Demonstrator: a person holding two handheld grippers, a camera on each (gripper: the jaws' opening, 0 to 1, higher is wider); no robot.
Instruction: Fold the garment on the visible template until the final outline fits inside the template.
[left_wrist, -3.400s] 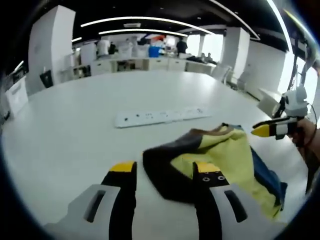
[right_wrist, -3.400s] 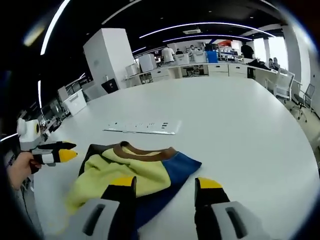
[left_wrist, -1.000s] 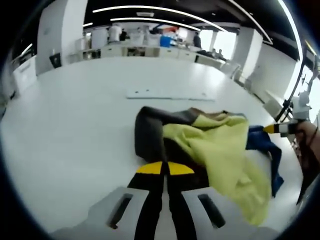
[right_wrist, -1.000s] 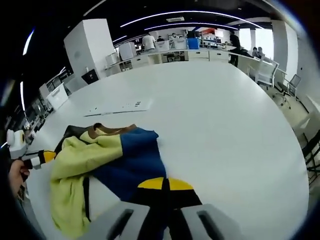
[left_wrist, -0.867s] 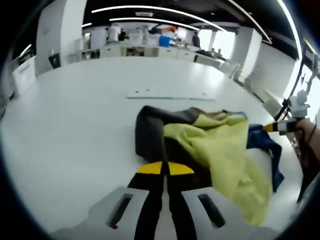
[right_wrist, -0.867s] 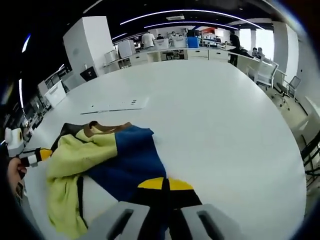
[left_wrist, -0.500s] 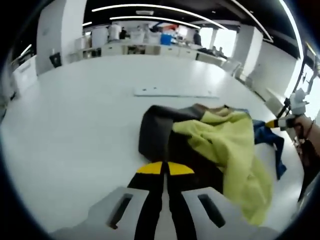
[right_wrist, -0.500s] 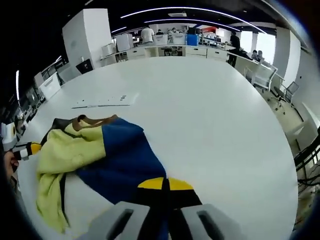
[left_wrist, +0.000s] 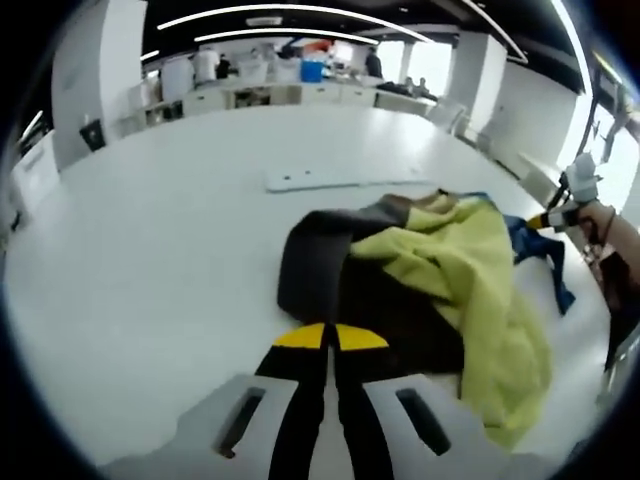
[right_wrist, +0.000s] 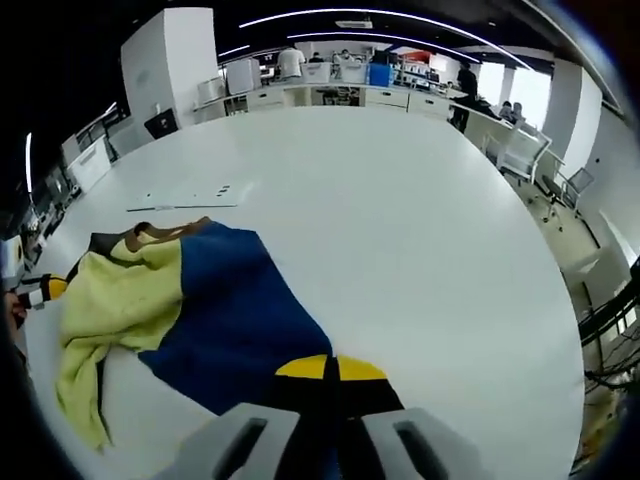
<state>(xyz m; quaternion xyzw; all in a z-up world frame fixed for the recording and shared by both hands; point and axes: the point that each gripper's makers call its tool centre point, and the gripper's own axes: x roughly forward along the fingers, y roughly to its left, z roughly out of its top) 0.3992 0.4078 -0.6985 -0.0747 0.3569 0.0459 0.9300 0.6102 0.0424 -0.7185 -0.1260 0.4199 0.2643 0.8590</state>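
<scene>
In the left gripper view, the left gripper (left_wrist: 322, 338) has its fingers clamped together on the dark edge of the garment (left_wrist: 430, 280), which lies bunched on the white surface (left_wrist: 150, 260). A white strip (left_wrist: 340, 178) lies beyond it, and the right gripper (left_wrist: 548, 221) pinches the far blue part.

In the right gripper view, the right gripper (right_wrist: 322, 368) has its fingers closed on the garment's (right_wrist: 200, 300) blue panel, spread flat. The left gripper (right_wrist: 45, 290) is cut off at the edge.

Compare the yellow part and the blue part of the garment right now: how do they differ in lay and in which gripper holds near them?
The yellow part lies bunched and wrinkled, while the blue part is stretched fairly flat. The blue part runs down to the shut right gripper; the yellow part sits toward the left gripper, which is shut on the dark part beside it. Both belong to one garment on the white table.
</scene>
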